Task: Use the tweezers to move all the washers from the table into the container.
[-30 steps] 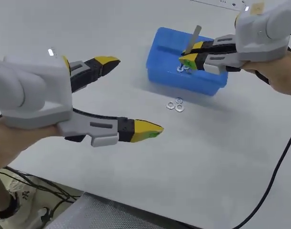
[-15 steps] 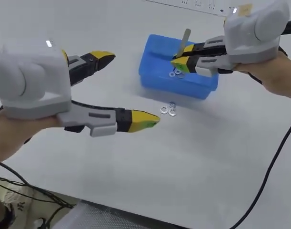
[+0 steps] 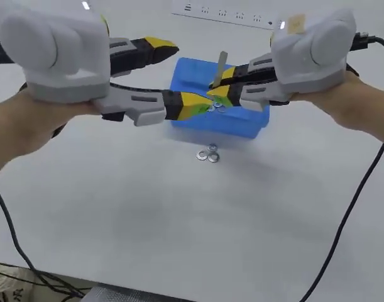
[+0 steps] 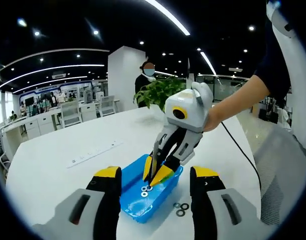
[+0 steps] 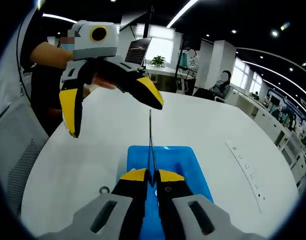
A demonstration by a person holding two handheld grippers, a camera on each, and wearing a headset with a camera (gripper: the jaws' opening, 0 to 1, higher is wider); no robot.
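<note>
Over blue container (image 3: 242, 127): right gripper (image 3: 212, 94), jaws clamped on upright tweezers (image 3: 222, 61), tips low inside container. Few washers (image 4: 144, 191) lie inside container. 3 loose washers (image 3: 208, 153) clustered on white table (image 3: 179, 214) just in front of container. Left gripper (image 3: 190, 75) beside container's left end, jaws spread wide, holding nothing.

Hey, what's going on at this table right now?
A person works two tools at a white table. The right tool is shut on tweezers, tips pointing down into a blue container where a few washers already lie. Three loose washers sit on the table just in front of it. The left tool is open, holds nothing, and hovers close to the container.
</note>
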